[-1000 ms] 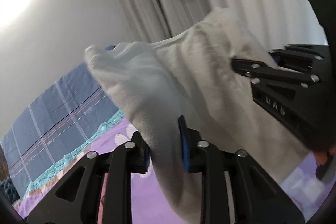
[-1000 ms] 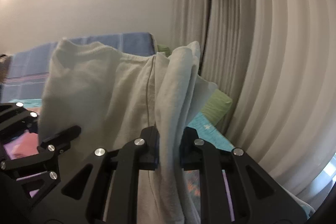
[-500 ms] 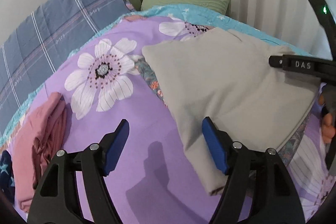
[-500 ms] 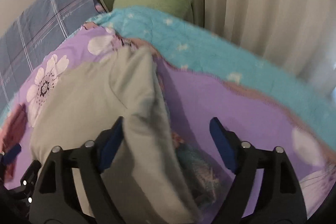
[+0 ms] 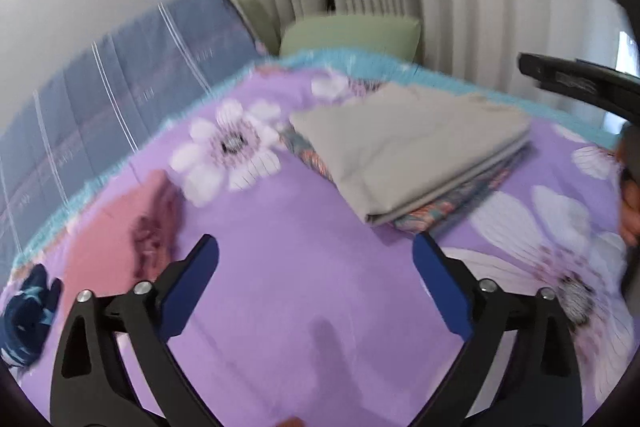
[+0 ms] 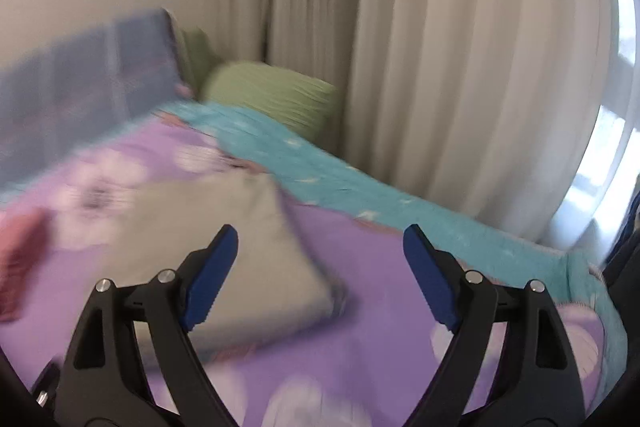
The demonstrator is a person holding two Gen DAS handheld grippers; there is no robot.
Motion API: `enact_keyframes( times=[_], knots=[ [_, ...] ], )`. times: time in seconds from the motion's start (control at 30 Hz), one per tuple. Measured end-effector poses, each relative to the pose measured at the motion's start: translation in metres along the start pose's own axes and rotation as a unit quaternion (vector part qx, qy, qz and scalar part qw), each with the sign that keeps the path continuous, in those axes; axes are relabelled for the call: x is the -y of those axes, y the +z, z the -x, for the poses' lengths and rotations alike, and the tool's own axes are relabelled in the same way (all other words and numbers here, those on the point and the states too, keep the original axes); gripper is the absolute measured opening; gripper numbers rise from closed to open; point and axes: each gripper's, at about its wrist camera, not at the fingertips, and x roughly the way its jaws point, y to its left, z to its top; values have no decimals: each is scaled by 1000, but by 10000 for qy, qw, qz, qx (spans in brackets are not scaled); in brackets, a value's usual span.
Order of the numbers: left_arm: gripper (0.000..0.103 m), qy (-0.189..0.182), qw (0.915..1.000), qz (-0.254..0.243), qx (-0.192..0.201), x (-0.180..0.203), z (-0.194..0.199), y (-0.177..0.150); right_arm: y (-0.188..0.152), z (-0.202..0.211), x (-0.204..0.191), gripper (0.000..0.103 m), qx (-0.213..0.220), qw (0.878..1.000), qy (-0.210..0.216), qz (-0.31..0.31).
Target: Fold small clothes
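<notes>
One folded grey garment [image 5: 404, 151] lies flat on the purple flowered bedspread [image 5: 296, 267], resting on top of one folded patterned piece [image 5: 452, 195] whose orange-and-teal edge shows beneath it on the near side. In the right wrist view the same grey garment [image 6: 224, 251] is blurred and lies ahead and to the left of the tool's tips.

The left tool [image 5: 316, 267] hangs over bare bedspread with its two blue-padded fingers [image 5: 192, 287] spread wide and still opening; nothing lies between them, and the grey garment sits apart, ahead and to the right. The right tool [image 6: 320, 259] is likewise spread and opening, with nothing pinched; its left pad overlaps the garment's near part in the picture, though I cannot tell whether they touch.

Two more clothes wait at the left: one crumpled pink garment [image 5: 120, 239] and, beside it at the edge, one dark navy patterned piece [image 5: 28, 311]. At the head of the bed are one blue checked pillow [image 5: 120, 83] and one green pillow [image 5: 352, 35], with pale curtains [image 6: 460, 47] behind. The bedspread has a teal border [image 6: 360, 187].
</notes>
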Motion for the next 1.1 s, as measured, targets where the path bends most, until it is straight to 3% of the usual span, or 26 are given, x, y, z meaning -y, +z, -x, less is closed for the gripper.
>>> enact_keyframes(
  times=[0.17,0.33,0.67,1.1],
  knots=[
    [102,-315,9977,332,495,6,78,-15,-34,126,14,92,296,9958,628,603],
    [102,-464,9942,549,806,12,137,-32,-73,212,36,96,345,9936,1060,177],
    [102,-551,9860,706,1406,17,234,-70,-101,294,30,96,456,9939,999,114],
    [102,-431,9835,565,1662,4,297,-101,-115,345,25,96,505,9944,924,68]
  ],
)
